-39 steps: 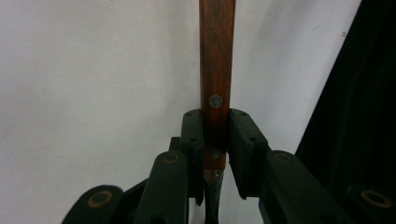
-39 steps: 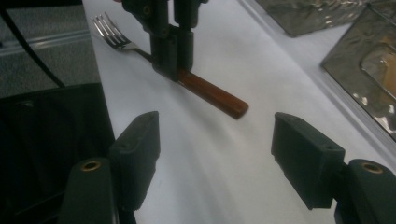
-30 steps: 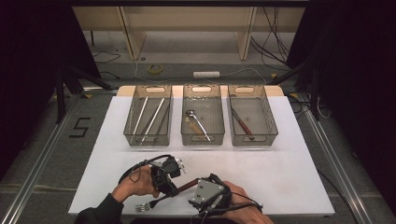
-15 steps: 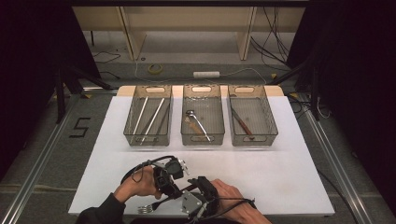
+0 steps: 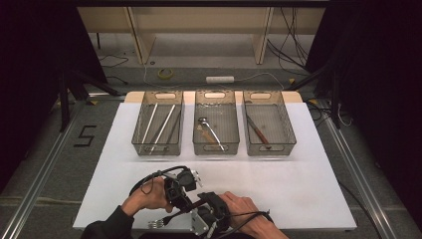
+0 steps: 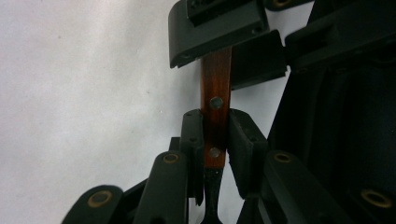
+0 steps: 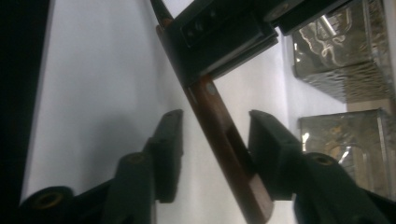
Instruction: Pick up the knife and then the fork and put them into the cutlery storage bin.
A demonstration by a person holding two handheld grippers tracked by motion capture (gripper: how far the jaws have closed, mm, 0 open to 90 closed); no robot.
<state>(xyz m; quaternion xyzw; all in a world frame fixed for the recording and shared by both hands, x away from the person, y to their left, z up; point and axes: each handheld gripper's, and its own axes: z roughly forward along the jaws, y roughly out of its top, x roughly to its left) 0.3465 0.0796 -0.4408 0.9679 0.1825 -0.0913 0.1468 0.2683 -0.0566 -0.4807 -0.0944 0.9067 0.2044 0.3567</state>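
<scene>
Glossy riveted wooden fork handle (image 6: 215, 116)

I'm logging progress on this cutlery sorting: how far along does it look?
Done: the three bins already hold cutlery. In hand: the left gripper clamps a wooden-handled fork near the table's front edge, and the right gripper has just been closing around the handle's free end; one pad seems to touch it, the other stands clear. Left: finishing this handover and placing the fork in a bin, probably.

You see the white surface (image 5: 308, 174) lit evenly from above while its surroundings fall to black; up close, both claw views go soft, dark and blurred.
</scene>
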